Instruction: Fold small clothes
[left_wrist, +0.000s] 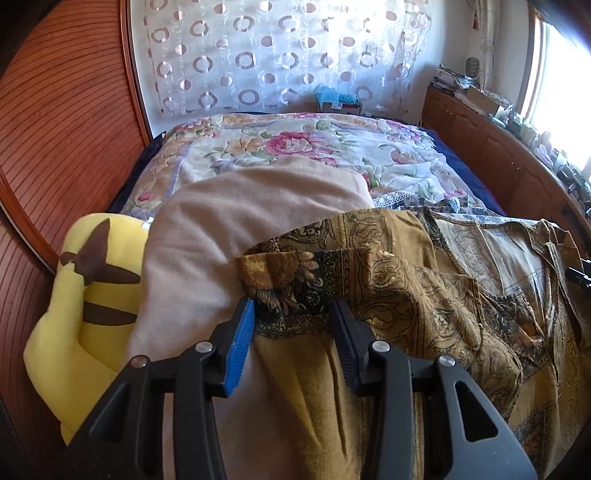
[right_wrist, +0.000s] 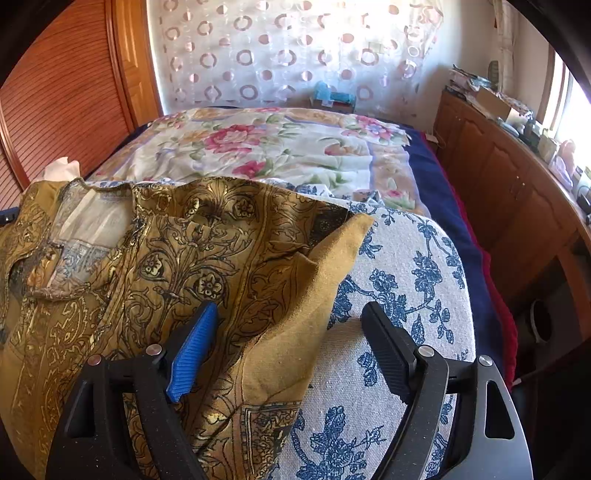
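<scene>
The mustard patterned shirt (left_wrist: 406, 280) lies spread across the blue-flowered ironing board (right_wrist: 399, 280) at the near end of the bed (left_wrist: 295, 147), long axis running left to right, open neck facing the far side. The left hand-held gripper (left_wrist: 295, 317) pinches a bunched sleeve edge between its pads. The right hand-held gripper (right_wrist: 291, 332) stands wide apart, the other sleeve lying loose between its fingers, ungripped.

Bed (right_wrist: 454, 192), floral quilt (right_wrist: 280, 151), ochre patterned garment (right_wrist: 207, 236) on blue-flowered cloth (right_wrist: 402, 280)
</scene>
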